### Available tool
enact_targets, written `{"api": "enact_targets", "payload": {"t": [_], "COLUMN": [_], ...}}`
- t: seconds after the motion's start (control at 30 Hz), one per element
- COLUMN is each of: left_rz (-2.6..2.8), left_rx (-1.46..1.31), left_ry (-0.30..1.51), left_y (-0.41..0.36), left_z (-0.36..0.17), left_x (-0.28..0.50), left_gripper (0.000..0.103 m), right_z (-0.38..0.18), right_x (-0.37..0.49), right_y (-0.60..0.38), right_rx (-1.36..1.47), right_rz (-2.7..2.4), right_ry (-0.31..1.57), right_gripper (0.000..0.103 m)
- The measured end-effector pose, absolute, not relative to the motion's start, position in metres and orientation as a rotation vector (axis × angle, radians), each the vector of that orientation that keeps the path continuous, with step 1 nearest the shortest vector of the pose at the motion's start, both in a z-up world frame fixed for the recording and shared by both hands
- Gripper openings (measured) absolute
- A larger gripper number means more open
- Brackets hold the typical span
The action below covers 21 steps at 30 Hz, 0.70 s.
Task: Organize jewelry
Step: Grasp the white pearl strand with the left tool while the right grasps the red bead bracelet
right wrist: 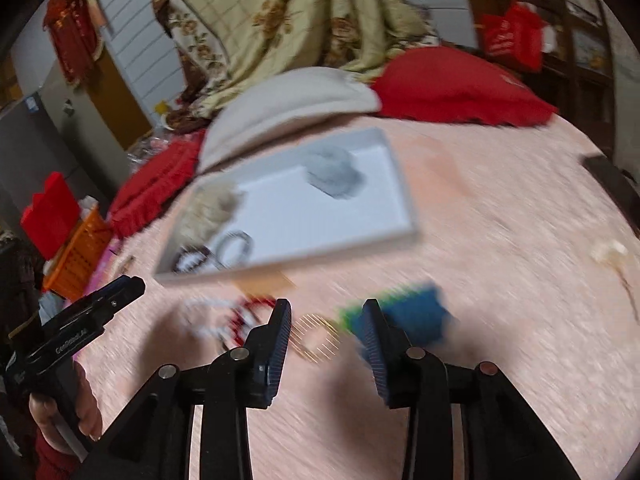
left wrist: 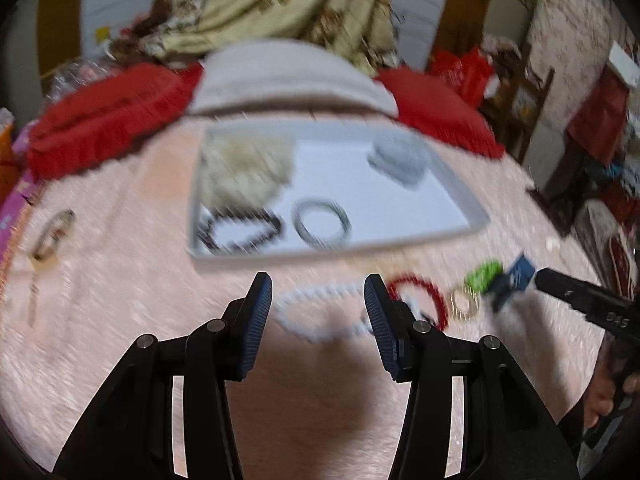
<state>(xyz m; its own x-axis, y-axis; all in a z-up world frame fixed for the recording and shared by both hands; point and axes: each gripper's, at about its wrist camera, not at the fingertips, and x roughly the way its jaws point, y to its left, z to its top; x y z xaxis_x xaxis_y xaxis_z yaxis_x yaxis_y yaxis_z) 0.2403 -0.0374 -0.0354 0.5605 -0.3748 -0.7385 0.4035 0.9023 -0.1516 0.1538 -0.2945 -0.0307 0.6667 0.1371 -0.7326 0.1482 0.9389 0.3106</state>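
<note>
On the pink bedcover stands a shallow white tray [left wrist: 472, 222], and several pieces lie in it already: a dark bead bracelet [left wrist: 240, 230] and a silver bangle [left wrist: 322, 222] near the front wall, a pale heap of what looks like pearls [left wrist: 244, 168] at the back corner, and a grey lump [left wrist: 400, 158] too blurred for me to name. I think they are kept to one side so that the bare floor of the tray stays free for the rest.

The rest waits on the cover just in front of the tray. The left gripper [left wrist: 318, 304] has its jaws apart with nothing clamped – a white bead bracelet [left wrist: 316, 316] shows in the gap, lying on the cover below. Just beside it is a red bead bracelet [left wrist: 418, 300], partly hidden by one jaw. The right gripper [right wrist: 326, 330] is also apart and empty; a thin gold ring-shaped piece [right wrist: 318, 338] lies beneath its gap, and a green and blue thing [right wrist: 400, 312] sits just beyond, smeared by blur.

Both grippers point steeply down at the row – probably to choose the next piece for the tray.
</note>
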Motion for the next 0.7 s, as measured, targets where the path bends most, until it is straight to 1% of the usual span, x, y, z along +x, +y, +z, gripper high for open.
{"api": "enact_targets", "payload": {"t": [0.1, 0.17, 0.2, 0.23, 0.3, 0.57, 0.7], "left_rz": [-0.447, -0.444, -0.444, -0.435, -0.392, -0.331, -0.368], "left_rx": [0.127, 0.166, 0.179, 0.198, 0.246, 0.264, 0.132], "left_ry": [0.889, 0.902, 0.912, 0.929, 0.968, 1.033, 1.010], "left_y": [-0.062, -0.073, -0.076, -0.079, -0.079, -0.038, -0.009], "left_z": [-0.054, -0.064, -0.068, -0.072, -0.081, -0.083, -0.071], "left_x": [0.245, 0.250, 0.251, 0.252, 0.252, 0.230, 0.226], "left_gripper": [0.047, 0.043, 0.036, 0.026, 0.015, 0.014, 0.014], "right_z": [-0.043, -0.051, -0.054, -0.057, -0.061, -0.066, -0.069], "right_x": [0.129, 0.117, 0.114, 0.112, 0.113, 0.126, 0.136], "right_y": [-0.312, -0.317, -0.318, -0.319, -0.316, -0.276, -0.248], "right_rx": [0.413, 0.450, 0.463, 0.475, 0.485, 0.426, 0.368], "right_rz": [-0.032, -0.042, -0.044, -0.042, -0.031, 0.091, 0.150], "right_ry": [0.861, 0.861, 0.862, 0.866, 0.874, 0.908, 0.939], "right_gripper": [0.035, 0.035, 0.035, 0.035, 0.035, 0.035, 0.035]}}
